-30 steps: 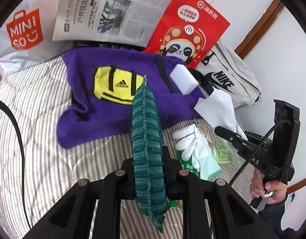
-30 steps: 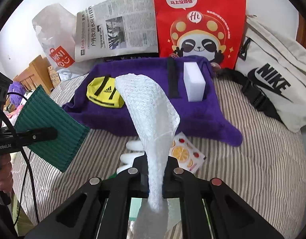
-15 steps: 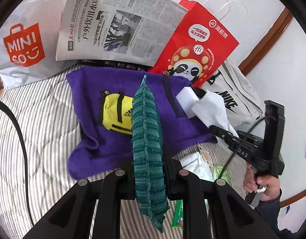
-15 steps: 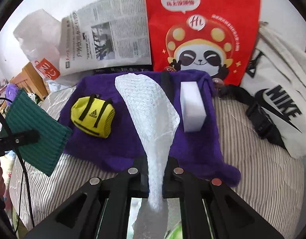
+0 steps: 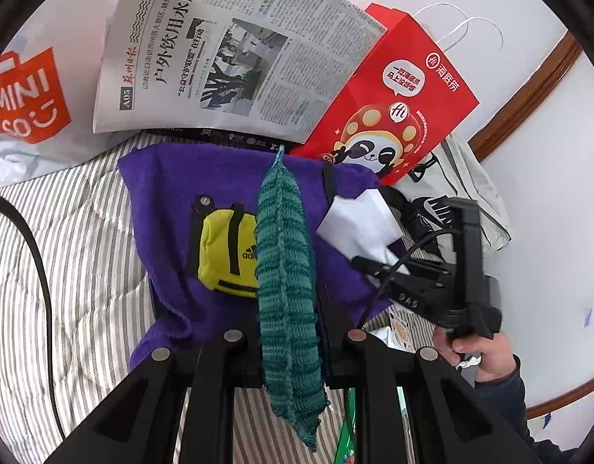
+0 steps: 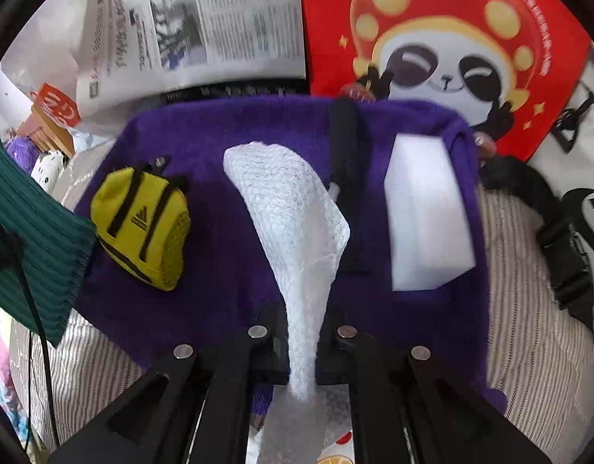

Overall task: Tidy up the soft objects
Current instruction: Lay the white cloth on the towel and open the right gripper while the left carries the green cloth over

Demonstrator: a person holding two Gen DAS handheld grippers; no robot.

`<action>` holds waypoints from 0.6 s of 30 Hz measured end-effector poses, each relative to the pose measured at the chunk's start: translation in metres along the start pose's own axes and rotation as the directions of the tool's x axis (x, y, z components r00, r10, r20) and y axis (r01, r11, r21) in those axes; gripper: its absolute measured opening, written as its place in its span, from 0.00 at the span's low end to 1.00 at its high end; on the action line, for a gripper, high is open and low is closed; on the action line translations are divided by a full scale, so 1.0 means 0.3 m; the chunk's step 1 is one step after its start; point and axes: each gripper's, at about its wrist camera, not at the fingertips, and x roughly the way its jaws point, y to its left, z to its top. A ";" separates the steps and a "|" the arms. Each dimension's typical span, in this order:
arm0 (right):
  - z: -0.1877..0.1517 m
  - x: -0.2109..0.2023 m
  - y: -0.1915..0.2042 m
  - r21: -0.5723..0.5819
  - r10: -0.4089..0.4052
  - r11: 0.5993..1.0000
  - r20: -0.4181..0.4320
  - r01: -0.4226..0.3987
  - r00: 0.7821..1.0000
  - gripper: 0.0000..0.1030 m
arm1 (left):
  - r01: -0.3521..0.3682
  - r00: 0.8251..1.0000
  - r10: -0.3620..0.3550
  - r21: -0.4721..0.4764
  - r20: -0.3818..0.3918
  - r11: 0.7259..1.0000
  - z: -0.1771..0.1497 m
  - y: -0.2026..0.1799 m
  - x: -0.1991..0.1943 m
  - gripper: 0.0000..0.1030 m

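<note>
My left gripper (image 5: 289,352) is shut on a green knitted cloth (image 5: 285,270), held edge-on above the near edge of a purple towel (image 5: 169,185) on the striped bed. A yellow Adidas pouch (image 5: 223,255) lies on that towel. My right gripper (image 6: 301,348) is shut on a white mesh cloth (image 6: 293,224), hovering over the purple towel (image 6: 227,131) between the yellow pouch (image 6: 142,228) and a white sponge block (image 6: 424,216). A black strap (image 6: 345,147) lies along the towel. The green cloth (image 6: 30,239) shows at the left edge of the right wrist view.
A newspaper (image 5: 227,46), a red panda paper bag (image 5: 393,108), a Miniso bag (image 5: 22,96) and a white Nike bag (image 6: 575,178) lean against the wall behind the towel. The right gripper with a hand (image 5: 486,352) sits at the right. Small packets lie near the bed's front.
Both grippers moved forward toward the purple towel, each keeping its cloth. The right one also dropped lower, so the towel, pouch and sponge now fill its view.
</note>
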 end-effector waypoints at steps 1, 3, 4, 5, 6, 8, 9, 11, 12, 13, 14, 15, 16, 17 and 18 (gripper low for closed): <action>0.000 0.011 -0.003 -0.005 -0.004 1.000 -0.005 0.004 1.000 0.08 | 0.003 1.000 -0.003 -0.002 -0.001 1.000 0.005 0.002 0.004 0.18; 0.004 0.023 -0.008 -0.011 -0.007 1.000 -0.009 0.007 1.000 0.09 | 0.006 1.000 -0.006 0.000 -0.003 1.000 0.012 0.004 0.013 0.18; 0.007 0.032 -0.015 -0.009 -0.002 1.000 -0.017 0.001 1.000 0.10 | 0.007 1.000 -0.007 -0.001 -0.005 1.000 0.016 0.005 0.020 0.18; 0.009 0.031 -0.017 -0.009 0.006 1.000 -0.015 -0.006 1.000 0.11 | 0.009 1.000 -0.010 -0.002 -0.007 1.000 0.020 0.007 0.024 0.18; 0.011 0.033 -0.009 -0.013 0.012 1.000 -0.020 -0.012 1.000 0.14 | 0.017 1.000 -0.017 -0.007 -0.009 1.000 0.025 0.007 0.032 0.18; 0.011 0.029 -0.005 -0.028 0.016 0.999 -0.027 -0.016 1.000 0.22 | 0.034 0.999 -0.034 -0.011 -0.016 0.999 0.032 0.007 0.040 0.18; 0.010 0.027 0.000 -0.045 0.008 0.999 -0.030 -0.009 1.000 0.32 | 0.037 0.999 -0.037 -0.010 -0.016 0.999 0.035 0.005 0.044 0.18; 0.002 0.016 0.016 -0.095 -0.035 0.995 -0.021 0.032 0.999 0.42 | 0.047 0.999 -0.048 -0.011 -0.019 0.999 0.043 -0.001 0.056 0.18; -0.002 0.004 0.021 -0.111 -0.050 0.993 -0.011 0.048 0.999 0.44 | 0.054 0.998 -0.054 -0.015 -0.023 0.998 0.048 -0.002 0.064 0.18; -0.005 -0.009 0.025 -0.125 -0.066 0.990 0.000 0.066 0.998 0.44 | 0.056 0.998 -0.057 -0.014 -0.027 0.998 0.052 -0.007 0.072 0.18; -0.006 -0.018 0.025 -0.125 -0.071 0.990 0.007 0.071 0.997 0.44 | 0.057 0.998 -0.057 -0.010 -0.030 0.998 0.057 -0.013 0.082 0.18; -0.005 -0.032 0.020 -0.119 -0.072 0.990 0.017 0.074 0.997 0.44 | 0.056 0.998 -0.056 -0.009 -0.034 0.998 0.063 -0.019 0.096 0.18; -0.004 -0.042 0.017 -0.113 -0.072 0.991 0.025 0.075 0.997 0.44 | 0.061 0.997 -0.061 -0.011 -0.039 0.998 0.068 -0.023 0.107 0.18; -0.002 -0.059 0.007 -0.101 -0.070 0.992 0.040 0.073 0.997 0.45 | 0.067 0.997 -0.067 -0.013 -0.045 0.998 0.073 -0.025 0.117 0.18; -0.001 -0.073 -0.005 -0.089 -0.069 0.993 0.047 0.073 0.997 0.47 | 0.070 0.996 -0.071 -0.016 -0.047 0.997 0.079 -0.026 0.128 0.18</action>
